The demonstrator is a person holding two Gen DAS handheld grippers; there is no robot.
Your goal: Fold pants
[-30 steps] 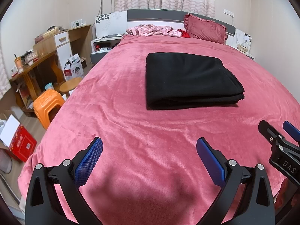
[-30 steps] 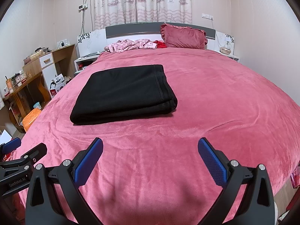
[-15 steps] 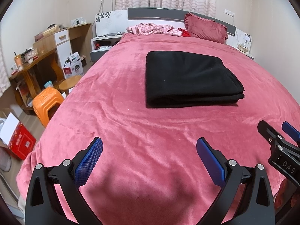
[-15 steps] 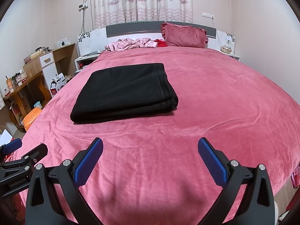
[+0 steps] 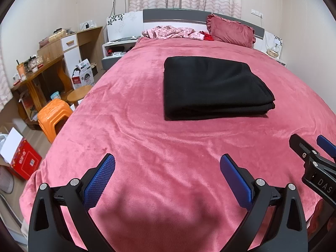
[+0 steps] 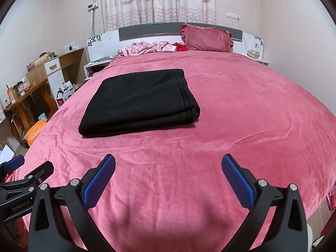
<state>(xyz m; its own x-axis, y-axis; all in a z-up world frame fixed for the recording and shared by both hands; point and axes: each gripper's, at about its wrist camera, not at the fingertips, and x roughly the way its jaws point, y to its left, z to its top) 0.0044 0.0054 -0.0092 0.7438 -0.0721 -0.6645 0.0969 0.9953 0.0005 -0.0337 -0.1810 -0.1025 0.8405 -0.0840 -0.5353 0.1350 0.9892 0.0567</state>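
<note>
Pink fuzzy blanket (image 5: 147,126) covers the bed. Folded black pants (image 5: 214,88) lie on it. Both grippers, left (image 5: 167,169) and right (image 6: 168,169), hover with fingers spread, holding nothing.

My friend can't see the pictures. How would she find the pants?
Find the big pink bed. In its middle lie the pants, folded into a flat black rectangle. The other clothes, a crumpled pink heap, sit up by the headboard.
</note>
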